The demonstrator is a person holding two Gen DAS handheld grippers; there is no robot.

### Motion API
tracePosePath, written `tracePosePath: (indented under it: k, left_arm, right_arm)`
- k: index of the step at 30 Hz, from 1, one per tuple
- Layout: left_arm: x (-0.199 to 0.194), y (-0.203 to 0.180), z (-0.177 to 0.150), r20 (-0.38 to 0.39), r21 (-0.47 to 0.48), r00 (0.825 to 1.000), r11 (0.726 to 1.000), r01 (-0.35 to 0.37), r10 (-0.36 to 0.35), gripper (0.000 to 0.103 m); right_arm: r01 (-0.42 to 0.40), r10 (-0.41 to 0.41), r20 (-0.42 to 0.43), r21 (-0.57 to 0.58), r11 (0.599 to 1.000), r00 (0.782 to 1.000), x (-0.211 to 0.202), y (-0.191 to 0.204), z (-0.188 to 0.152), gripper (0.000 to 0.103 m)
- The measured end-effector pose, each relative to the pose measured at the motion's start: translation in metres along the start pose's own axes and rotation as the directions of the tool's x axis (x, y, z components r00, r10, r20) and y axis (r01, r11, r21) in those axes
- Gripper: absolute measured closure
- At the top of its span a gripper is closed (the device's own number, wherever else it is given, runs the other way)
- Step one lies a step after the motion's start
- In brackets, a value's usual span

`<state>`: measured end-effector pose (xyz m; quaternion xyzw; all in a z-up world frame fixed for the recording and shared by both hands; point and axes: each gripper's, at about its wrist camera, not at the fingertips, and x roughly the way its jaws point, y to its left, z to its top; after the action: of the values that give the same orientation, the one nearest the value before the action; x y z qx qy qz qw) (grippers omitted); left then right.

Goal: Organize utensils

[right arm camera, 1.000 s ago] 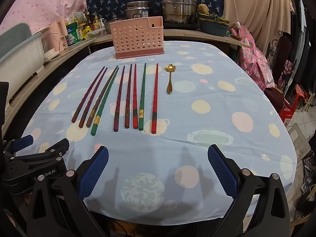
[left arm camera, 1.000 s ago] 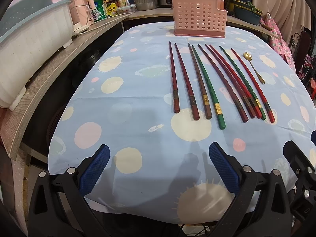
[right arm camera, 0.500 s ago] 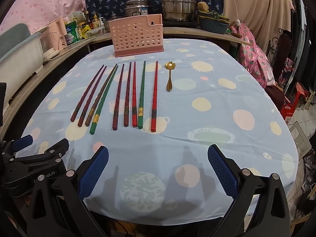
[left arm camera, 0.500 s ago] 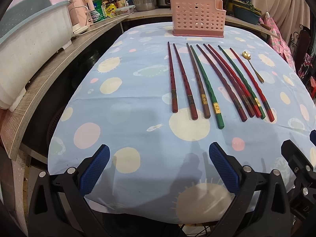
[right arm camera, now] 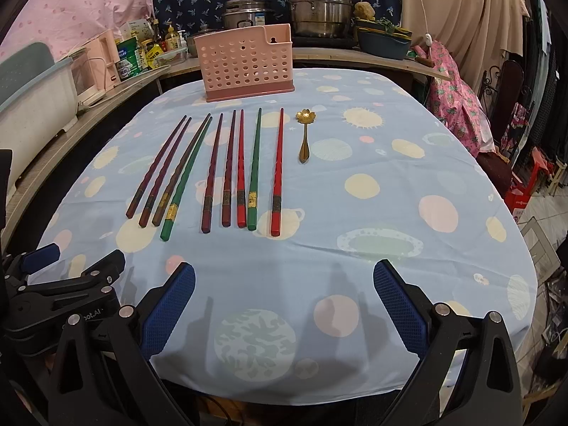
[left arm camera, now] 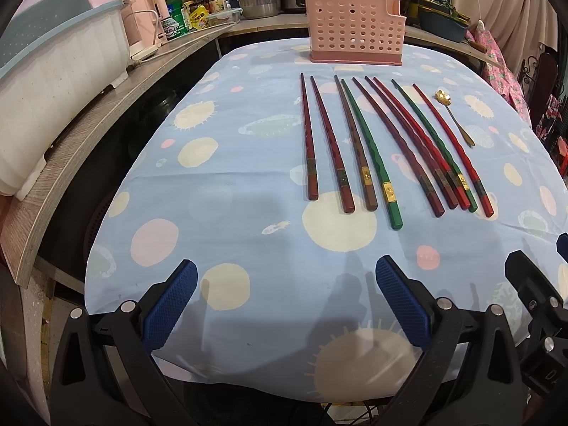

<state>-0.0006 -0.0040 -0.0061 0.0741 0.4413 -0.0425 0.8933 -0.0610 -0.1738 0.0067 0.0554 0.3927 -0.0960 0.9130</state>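
Note:
Several chopsticks, dark red, bright red and green, lie side by side on the blue dotted tablecloth (left arm camera: 230,163), seen in the left wrist view (left arm camera: 369,149) and the right wrist view (right arm camera: 227,170). A small gold spoon (right arm camera: 305,135) lies just right of them; it also shows in the left wrist view (left arm camera: 454,117). A pink perforated utensil holder (left arm camera: 355,32) (right arm camera: 246,62) stands upright behind them. My left gripper (left arm camera: 284,301) is open and empty above the table's near edge. My right gripper (right arm camera: 284,301) is open and empty, to the right of the left one.
A wooden counter (left arm camera: 71,149) runs along the left and back with a white and blue dish rack (left arm camera: 53,67), bottles and steel pots (right arm camera: 319,7). The left gripper's body (right arm camera: 53,291) shows at the lower left of the right wrist view. Chairs and pink cloth (right arm camera: 458,106) stand right.
Both grippers have eased slightly toward the table; the chopsticks, spoon and holder have not moved.

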Motion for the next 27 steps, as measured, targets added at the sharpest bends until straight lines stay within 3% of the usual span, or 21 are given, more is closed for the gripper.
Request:
tracePosePath:
  k: [27]
  left_arm:
    - [0.0002,-0.0009,-0.0002,0.000,0.000,1.000,1.000,0.001,-0.001,0.007]
  right_arm:
    - [0.005,-0.005,-0.002,0.008,1.000,1.000,0.0006,-0.0024,0.0003,0.007]
